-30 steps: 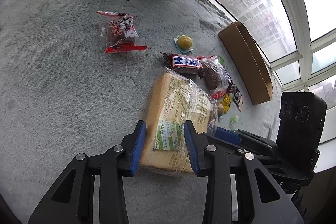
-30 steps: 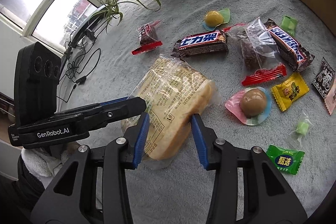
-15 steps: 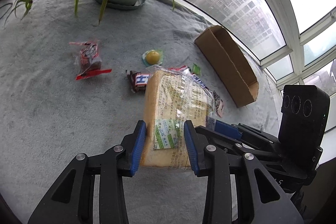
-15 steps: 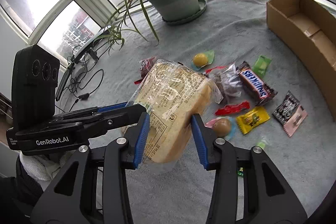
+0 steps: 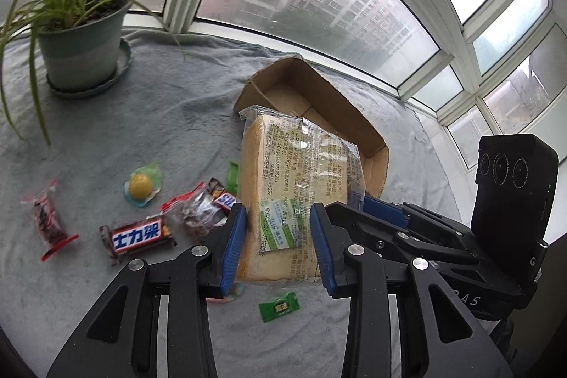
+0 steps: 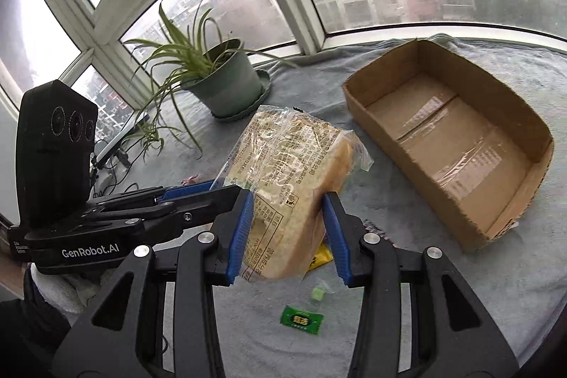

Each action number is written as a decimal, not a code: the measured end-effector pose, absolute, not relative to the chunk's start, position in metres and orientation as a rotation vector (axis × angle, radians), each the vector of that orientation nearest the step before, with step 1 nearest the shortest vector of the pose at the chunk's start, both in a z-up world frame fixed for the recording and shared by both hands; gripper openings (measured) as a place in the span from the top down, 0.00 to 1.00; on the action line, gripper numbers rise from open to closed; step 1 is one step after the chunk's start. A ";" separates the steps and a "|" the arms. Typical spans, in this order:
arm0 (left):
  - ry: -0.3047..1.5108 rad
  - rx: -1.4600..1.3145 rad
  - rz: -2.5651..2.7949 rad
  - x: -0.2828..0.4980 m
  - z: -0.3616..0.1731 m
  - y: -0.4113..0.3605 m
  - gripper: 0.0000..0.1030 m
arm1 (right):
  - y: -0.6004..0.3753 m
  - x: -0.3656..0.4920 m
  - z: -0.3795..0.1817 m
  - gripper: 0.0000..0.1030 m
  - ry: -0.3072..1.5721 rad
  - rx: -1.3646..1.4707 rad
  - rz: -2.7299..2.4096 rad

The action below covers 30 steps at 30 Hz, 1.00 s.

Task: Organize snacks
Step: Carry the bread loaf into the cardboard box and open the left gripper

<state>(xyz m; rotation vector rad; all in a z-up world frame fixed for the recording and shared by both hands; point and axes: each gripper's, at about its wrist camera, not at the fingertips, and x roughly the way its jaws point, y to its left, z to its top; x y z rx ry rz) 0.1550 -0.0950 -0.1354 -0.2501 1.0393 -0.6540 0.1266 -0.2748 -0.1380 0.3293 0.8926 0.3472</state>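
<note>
Potted plant [image 5: 83, 38] at left w/ loose snacks on grey blanket [image 5: 177, 101]: Snickers bar [image 5: 140, 238], yellow jelly cup [image 5: 141, 185]. Centre: bagged bread loaf [image 5: 290, 197] held aloft, clamped by both left gripper [image 5: 278, 245] & right gripper [image 6: 288, 232], just short of open cardboard box [image 6: 457, 144] at right. Green candy [image 6: 302, 319] lies beneath.

The bread pack [image 6: 283, 176] sits in clear, glossy, crinkled plastic film, and the candy bar [image 5: 140, 238] has a shiny foil-like wrapper. The box [image 6: 457, 144] is matt brown cardboard with rough torn edges and glossy tape strips inside. A soft, fuzzy grey cloth [image 5: 170, 116] covers the bench.
</note>
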 end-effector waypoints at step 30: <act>1.089 -0.176 -0.858 0.240 -0.152 -0.243 0.67 | -0.417 0.187 -0.164 0.59 0.920 0.337 0.141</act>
